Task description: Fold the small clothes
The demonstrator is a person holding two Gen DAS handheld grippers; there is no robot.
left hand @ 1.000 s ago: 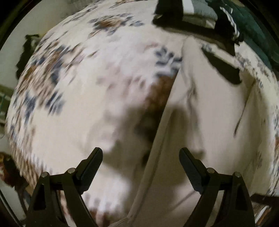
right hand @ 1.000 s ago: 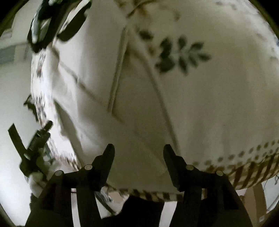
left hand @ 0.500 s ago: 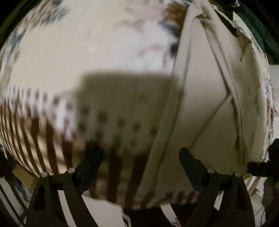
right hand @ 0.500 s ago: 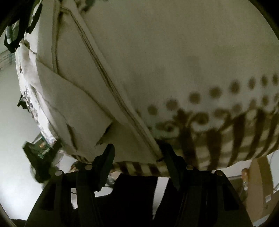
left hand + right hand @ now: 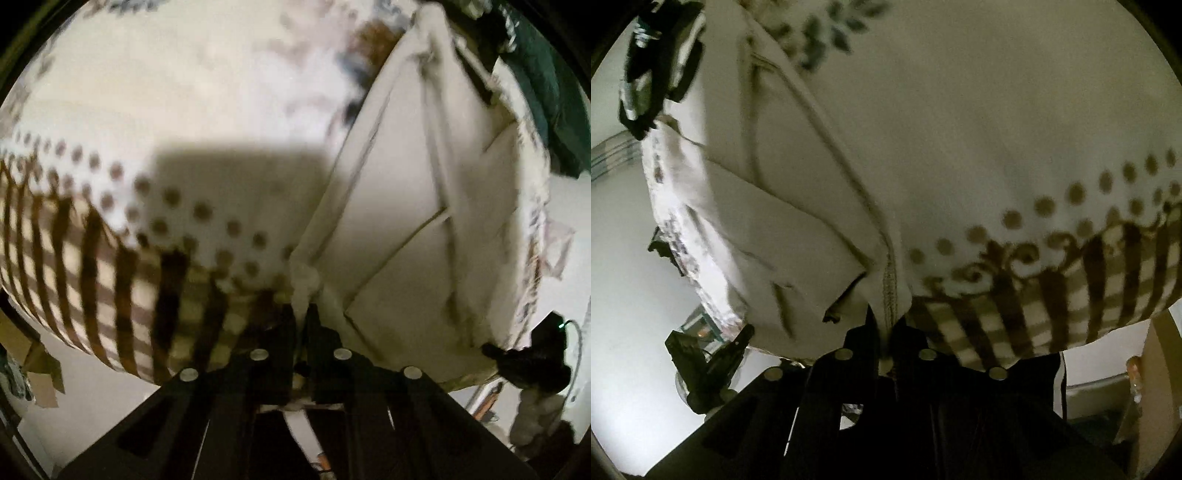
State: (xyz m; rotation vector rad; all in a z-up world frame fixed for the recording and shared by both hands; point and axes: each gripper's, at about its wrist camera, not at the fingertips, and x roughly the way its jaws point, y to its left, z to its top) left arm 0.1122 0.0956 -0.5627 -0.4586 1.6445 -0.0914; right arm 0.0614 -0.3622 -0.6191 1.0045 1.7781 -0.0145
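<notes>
A cream garment (image 5: 399,206) with seams and folded panels lies on a patterned cloth. My left gripper (image 5: 303,314) is shut on its near left corner, a bunched edge between the jaws. My right gripper (image 5: 889,321) is shut on the garment's near right corner (image 5: 890,284), a stitched hem between the jaws. In the right wrist view the garment (image 5: 783,192) spreads up and left. The right gripper also shows at the lower right of the left wrist view (image 5: 532,362), and the left gripper at the lower left of the right wrist view (image 5: 713,354).
The patterned cloth (image 5: 147,110) has floral prints, brown dots and a brown checked border (image 5: 110,295); it covers the surface and hangs over the near edge. Dark green clothes (image 5: 546,81) lie at the far right. Black-and-white items (image 5: 653,62) lie at the far end.
Both grippers were open half a second ago; now each has shut on a near corner of the cream garment at the surface's near edge.
</notes>
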